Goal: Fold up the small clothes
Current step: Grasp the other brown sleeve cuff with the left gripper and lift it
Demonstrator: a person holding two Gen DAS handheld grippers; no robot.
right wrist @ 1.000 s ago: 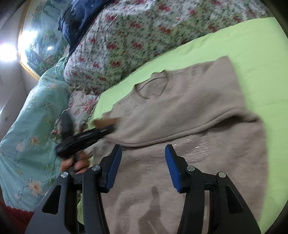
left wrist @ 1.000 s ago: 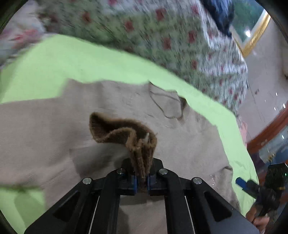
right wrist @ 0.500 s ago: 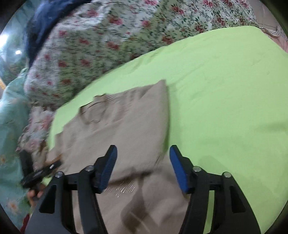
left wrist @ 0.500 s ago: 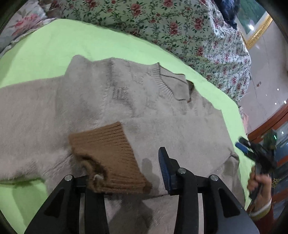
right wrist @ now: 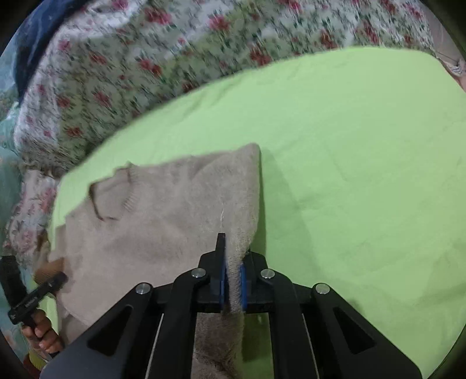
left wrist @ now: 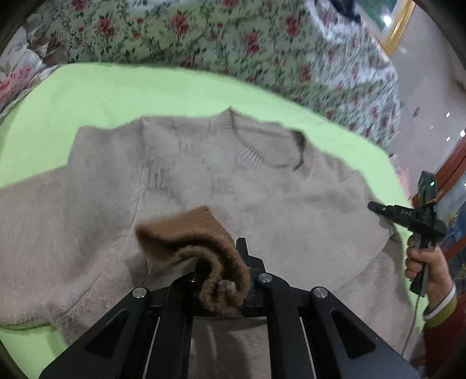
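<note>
Home bedroom. Work surface is a bed: lime-green sheet (right wrist: 349, 163) spread flat, soft enough to crease. Behind it a bunched quilt (left wrist: 233, 38) in a rose-and-leaf floral print, with a second, teal floral cover (right wrist: 5, 186) at the left edge of the right wrist view. Dark blue fabric (right wrist: 38, 32) piled on top of the quilt. Gold-framed picture (left wrist: 399, 26) on the wall, pale wall beside it, reddish wooden furniture (left wrist: 454, 166) at the far right. Beige knit sweater (left wrist: 145, 189) lies on the sheet. Domestic bedding and decor throughout.
</note>
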